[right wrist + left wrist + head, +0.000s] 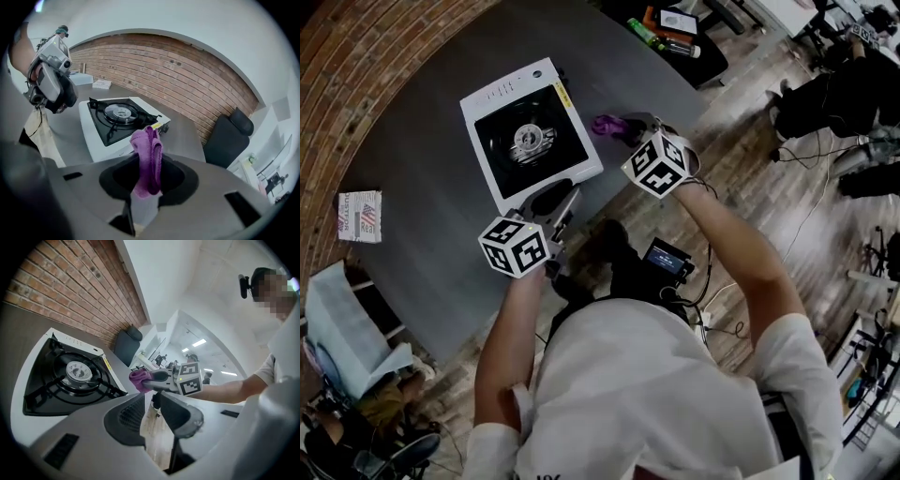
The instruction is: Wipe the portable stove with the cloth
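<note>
The portable stove (530, 136) is white with a black burner top and stands on the dark grey table (422, 206). My right gripper (625, 127) hovers just off the stove's right edge, shut on a bunched purple cloth (604, 124). In the right gripper view the cloth (148, 157) sticks up from between the jaws of the right gripper (149, 177), with the stove (119, 117) beyond it. My left gripper (565, 202) sits at the stove's near edge, open and holding nothing. The left gripper view shows the left gripper (153, 405), the stove (70, 376) at left and the cloth (139, 379) ahead.
A printed paper (359, 216) lies at the table's left edge. Bottles and a tablet (667, 30) rest on a dark surface beyond the table. A black chair (229, 136) stands by the brick wall (178, 70). Wooden floor lies to my right.
</note>
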Action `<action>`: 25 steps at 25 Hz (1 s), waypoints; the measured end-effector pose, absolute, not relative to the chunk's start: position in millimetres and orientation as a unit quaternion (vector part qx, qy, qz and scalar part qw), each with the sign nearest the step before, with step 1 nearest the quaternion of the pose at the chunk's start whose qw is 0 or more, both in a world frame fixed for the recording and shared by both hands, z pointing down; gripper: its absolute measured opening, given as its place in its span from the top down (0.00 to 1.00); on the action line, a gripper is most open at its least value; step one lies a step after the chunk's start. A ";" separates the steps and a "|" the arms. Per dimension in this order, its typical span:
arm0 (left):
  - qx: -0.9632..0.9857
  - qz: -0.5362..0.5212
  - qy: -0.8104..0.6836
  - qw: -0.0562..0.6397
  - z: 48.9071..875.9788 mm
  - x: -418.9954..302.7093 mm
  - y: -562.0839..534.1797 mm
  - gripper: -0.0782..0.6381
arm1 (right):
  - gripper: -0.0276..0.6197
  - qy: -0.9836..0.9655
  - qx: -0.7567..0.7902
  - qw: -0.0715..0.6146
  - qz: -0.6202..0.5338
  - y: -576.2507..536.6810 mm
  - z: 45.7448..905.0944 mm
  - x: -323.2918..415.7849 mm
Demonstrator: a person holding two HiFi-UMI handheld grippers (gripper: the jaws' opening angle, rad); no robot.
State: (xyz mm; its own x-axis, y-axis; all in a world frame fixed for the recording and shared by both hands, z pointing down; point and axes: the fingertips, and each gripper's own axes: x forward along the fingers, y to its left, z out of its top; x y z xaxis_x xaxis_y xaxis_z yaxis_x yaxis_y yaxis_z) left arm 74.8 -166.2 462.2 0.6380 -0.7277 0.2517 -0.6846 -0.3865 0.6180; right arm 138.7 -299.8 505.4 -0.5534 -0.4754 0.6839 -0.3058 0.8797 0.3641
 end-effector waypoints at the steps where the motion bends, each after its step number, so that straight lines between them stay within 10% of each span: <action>1: 0.827 -0.033 -0.434 0.357 462.4 73.5 -173.1 0.74 | 0.79 -0.878 0.213 0.415 -0.106 -308.2 505.4 133.7; 25: 0.735 -0.071 -0.570 0.359 459.3 59.6 -207.2 0.74 | 0.79 -0.868 0.073 0.421 -0.251 -389.4 502.6 35.1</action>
